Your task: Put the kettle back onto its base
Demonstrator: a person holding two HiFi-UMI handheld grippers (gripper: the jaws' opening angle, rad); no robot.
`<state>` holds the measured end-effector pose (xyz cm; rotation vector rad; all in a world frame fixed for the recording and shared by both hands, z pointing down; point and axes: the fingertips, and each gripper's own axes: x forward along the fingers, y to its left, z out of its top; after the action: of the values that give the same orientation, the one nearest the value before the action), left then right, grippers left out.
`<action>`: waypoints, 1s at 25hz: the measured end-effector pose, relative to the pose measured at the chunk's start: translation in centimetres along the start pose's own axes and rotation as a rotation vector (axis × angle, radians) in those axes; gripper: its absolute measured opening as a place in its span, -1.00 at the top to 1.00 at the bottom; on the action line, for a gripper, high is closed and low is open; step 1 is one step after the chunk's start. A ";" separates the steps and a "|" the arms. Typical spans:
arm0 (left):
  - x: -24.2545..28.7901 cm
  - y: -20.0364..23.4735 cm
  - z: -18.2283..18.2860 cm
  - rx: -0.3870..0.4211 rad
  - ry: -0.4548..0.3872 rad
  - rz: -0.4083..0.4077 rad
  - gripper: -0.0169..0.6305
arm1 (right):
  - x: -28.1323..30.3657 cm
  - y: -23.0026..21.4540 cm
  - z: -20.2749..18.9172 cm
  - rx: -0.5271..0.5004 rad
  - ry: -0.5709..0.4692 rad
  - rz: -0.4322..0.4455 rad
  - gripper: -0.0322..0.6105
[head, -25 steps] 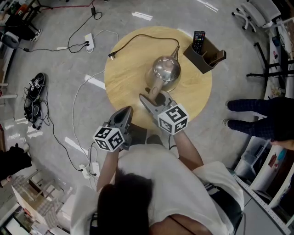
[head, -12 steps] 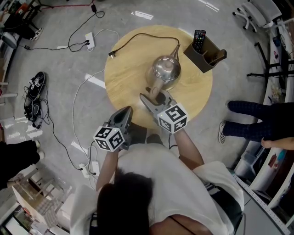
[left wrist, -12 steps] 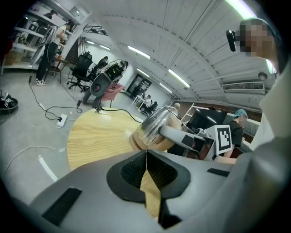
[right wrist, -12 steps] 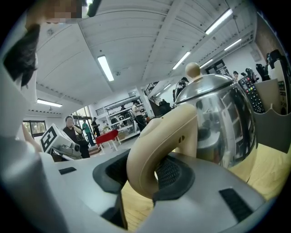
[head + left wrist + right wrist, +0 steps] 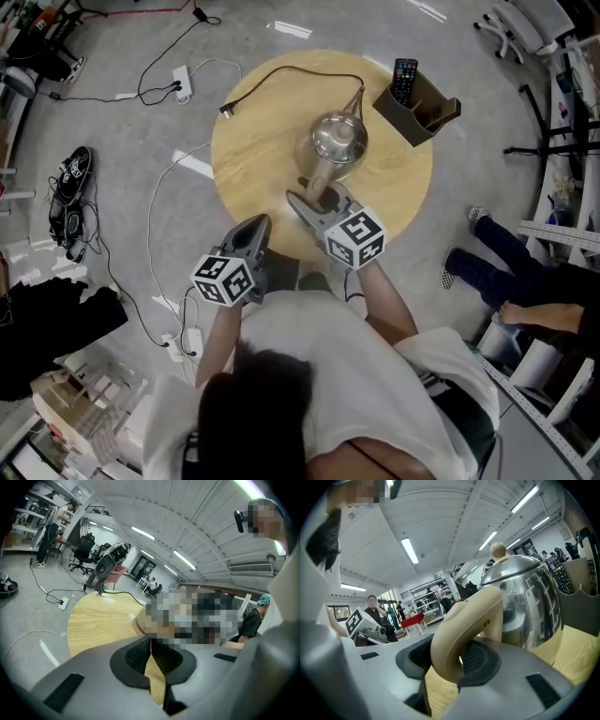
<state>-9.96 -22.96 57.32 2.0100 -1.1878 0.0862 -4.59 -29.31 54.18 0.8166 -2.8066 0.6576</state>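
Note:
A steel kettle (image 5: 336, 141) with a beige handle (image 5: 321, 181) stands upright on the round wooden table (image 5: 262, 141). A black cord (image 5: 281, 73) runs out from under it, and the base itself is hidden beneath the kettle. My right gripper (image 5: 317, 199) is shut on the handle. In the right gripper view the dark pads (image 5: 480, 660) press the handle (image 5: 461, 630), with the kettle body (image 5: 525, 606) just beyond. My left gripper (image 5: 255, 227) hangs at the table's near edge, shut with nothing in it; its pads (image 5: 140, 656) meet at the tips.
A brown caddy (image 5: 422, 111) holding a black remote (image 5: 405, 80) sits at the table's far right. The cord's plug (image 5: 225, 112) lies loose at the far left. On the floor are a power strip (image 5: 182, 86), cables and shoes (image 5: 70, 178). A bystander's legs (image 5: 502, 272) are at the right.
Both grippers and the kettle have stayed put. The bystander's legs at the right have shifted, and a dark shape has come in at the left edge.

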 end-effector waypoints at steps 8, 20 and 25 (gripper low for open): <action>0.1 -0.2 0.2 -0.005 -0.002 0.000 0.87 | -0.1 -0.3 -0.9 -0.016 0.030 -0.009 0.43; 0.1 -0.2 -0.1 -0.003 -0.015 0.004 0.87 | -0.1 0.0 -2.5 -0.109 0.095 -0.038 0.31; -0.1 -0.2 0.3 -0.006 -0.037 0.003 0.86 | -1.3 -0.5 -2.3 -0.086 0.086 -0.076 0.18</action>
<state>-9.93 -23.08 56.92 2.0121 -1.2132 0.0477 -3.17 -28.01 56.03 0.8536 -2.6915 0.5421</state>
